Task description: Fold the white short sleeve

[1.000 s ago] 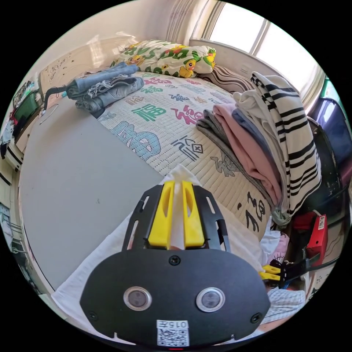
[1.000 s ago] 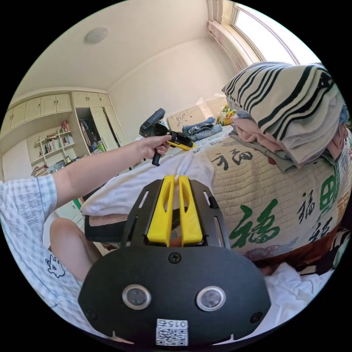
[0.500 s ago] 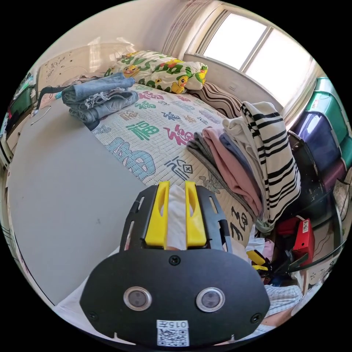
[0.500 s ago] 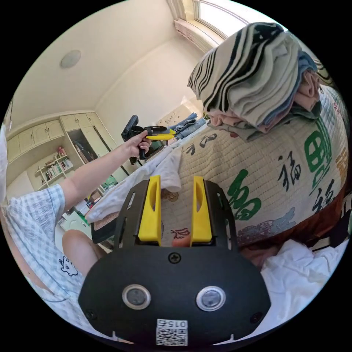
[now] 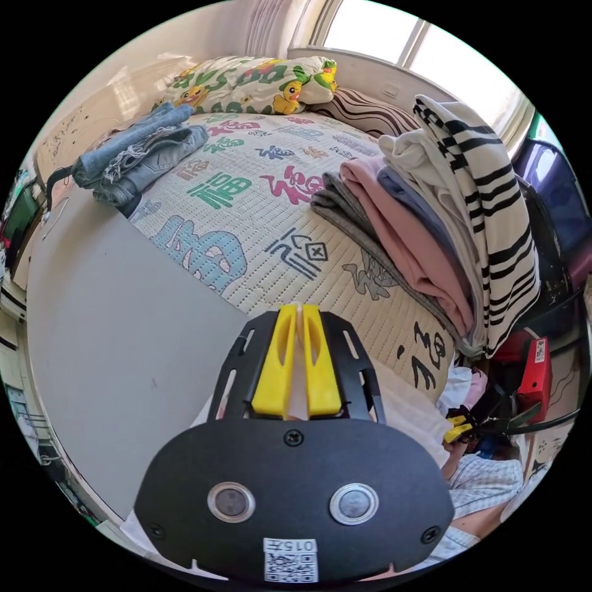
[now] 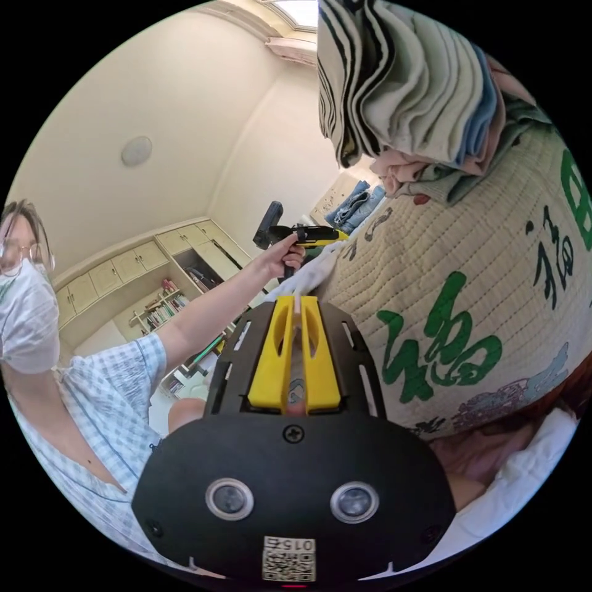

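Observation:
The white short sleeve (image 5: 401,401) lies over the near edge of the bed, beside and under my left gripper's body. My left gripper (image 5: 297,308) is shut on a fold of it, and a thin white sliver shows between the yellow jaws. In the right gripper view the same shirt (image 6: 305,277) runs along the bed edge from my right gripper (image 6: 297,301) up to the left gripper (image 6: 339,235), which a hand holds. The right jaws are closed on a white edge of it. The right gripper (image 5: 456,428) sits low beside the bed.
A stack of folded clothes (image 5: 468,203) topped by a striped one sits on the quilted mat (image 5: 259,203) and looms over the right gripper view as the stack (image 6: 401,80). Folded jeans (image 5: 135,154) and a duck-print pillow (image 5: 246,83) lie farther back. A grey board (image 5: 111,320) lies alongside.
Half a second ago the right jaws stood open near the shirt's edge; now they are closed on it. The left jaws, slightly parted then, have tightened. The right view has dropped and tilted upward.

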The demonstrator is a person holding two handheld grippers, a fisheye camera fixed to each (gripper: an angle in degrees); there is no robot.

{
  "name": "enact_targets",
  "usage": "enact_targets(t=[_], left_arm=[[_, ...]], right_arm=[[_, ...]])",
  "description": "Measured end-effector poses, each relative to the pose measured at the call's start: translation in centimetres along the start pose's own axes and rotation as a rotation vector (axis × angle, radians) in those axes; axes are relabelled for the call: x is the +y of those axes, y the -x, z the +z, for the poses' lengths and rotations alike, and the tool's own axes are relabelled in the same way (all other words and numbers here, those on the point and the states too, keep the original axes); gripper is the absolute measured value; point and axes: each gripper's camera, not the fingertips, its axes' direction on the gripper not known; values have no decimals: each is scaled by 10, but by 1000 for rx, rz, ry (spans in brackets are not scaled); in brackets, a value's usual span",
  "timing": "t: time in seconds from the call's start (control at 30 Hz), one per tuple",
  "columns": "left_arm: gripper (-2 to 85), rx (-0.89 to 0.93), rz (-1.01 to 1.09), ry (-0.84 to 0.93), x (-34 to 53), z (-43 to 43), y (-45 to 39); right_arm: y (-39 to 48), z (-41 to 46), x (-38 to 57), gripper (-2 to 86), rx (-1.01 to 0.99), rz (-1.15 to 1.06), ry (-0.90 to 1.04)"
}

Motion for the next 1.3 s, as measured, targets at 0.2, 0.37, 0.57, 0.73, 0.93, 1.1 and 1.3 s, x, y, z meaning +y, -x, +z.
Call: enact_targets(t=[0.2,0.37,0.57,0.73,0.93,1.1,1.3], left_arm=[[2,50,-34,-149,25,-5,4],[0,177,-26,-268,48,-19,-1],[0,323,40,-416,120,-68,13],[-1,384,4,-586,256,-138,89],[-4,464,-367,-737,493,-153,272],[-7,458,-697,-732,644,-96,371],[-5,437,-691,-635,670,-92,380]], right_arm=[[10,-23,7,3,114,-59,-39],[35,-61,6,0,221,-139,-148],[128,-53,9,0,191,-411,-115],[210,8,39,0,2,-606,-10],[265,157,125,1,-187,-680,276],[275,260,202,1,-110,-717,508],[275,298,235,5,-100,-689,563]])
